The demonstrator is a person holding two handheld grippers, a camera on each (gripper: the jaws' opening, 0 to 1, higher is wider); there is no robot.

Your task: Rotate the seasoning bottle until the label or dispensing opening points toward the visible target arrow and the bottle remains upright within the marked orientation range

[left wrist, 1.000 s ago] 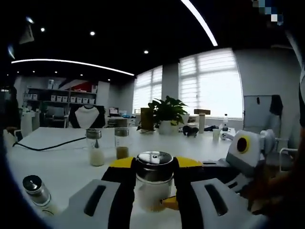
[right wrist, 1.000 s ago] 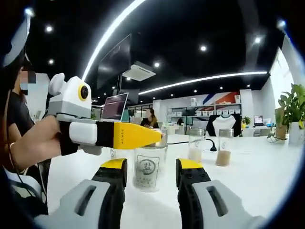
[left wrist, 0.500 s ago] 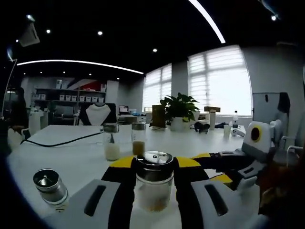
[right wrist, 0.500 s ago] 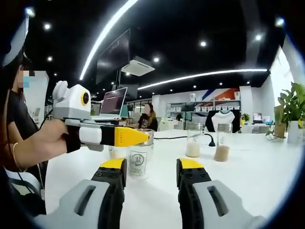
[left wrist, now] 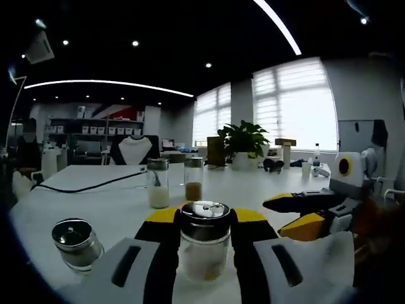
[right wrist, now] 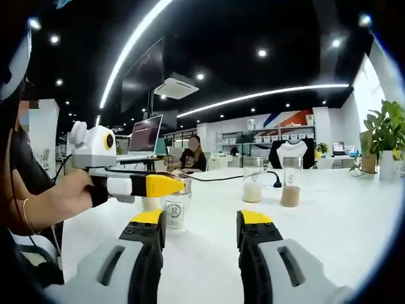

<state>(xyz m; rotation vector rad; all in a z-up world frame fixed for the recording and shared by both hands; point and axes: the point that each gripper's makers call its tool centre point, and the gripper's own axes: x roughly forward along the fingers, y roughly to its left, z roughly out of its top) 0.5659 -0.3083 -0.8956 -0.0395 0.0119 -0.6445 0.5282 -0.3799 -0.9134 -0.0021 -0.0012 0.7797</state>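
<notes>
The seasoning bottle (left wrist: 204, 248) is clear glass with a shiny metal lid and stands upright on the white table (left wrist: 114, 212). My left gripper (left wrist: 205, 216) is shut on it, one jaw against each side. From the right gripper view the bottle (right wrist: 175, 213) shows a white label, and the left gripper (right wrist: 169, 185) reaches across its lid from the left, held by a hand. My right gripper (right wrist: 199, 229) is open and holds nothing, a short way in front of the bottle. In the left gripper view, that right gripper (left wrist: 276, 217) comes in from the right with its yellow tips apart.
A small metal-topped shaker (left wrist: 76, 243) stands at the left. Two taller glass jars (left wrist: 159, 183) (left wrist: 193, 182) stand behind the bottle, with a black cable (left wrist: 82, 185) and a potted plant (left wrist: 243, 143) further back. A person (right wrist: 190, 156) sits at a far desk.
My right gripper has drawn back from the bottle, which looks smaller and further off in its view. The left gripper stays shut on the bottle, and its view has swung so the jars shifted right.
</notes>
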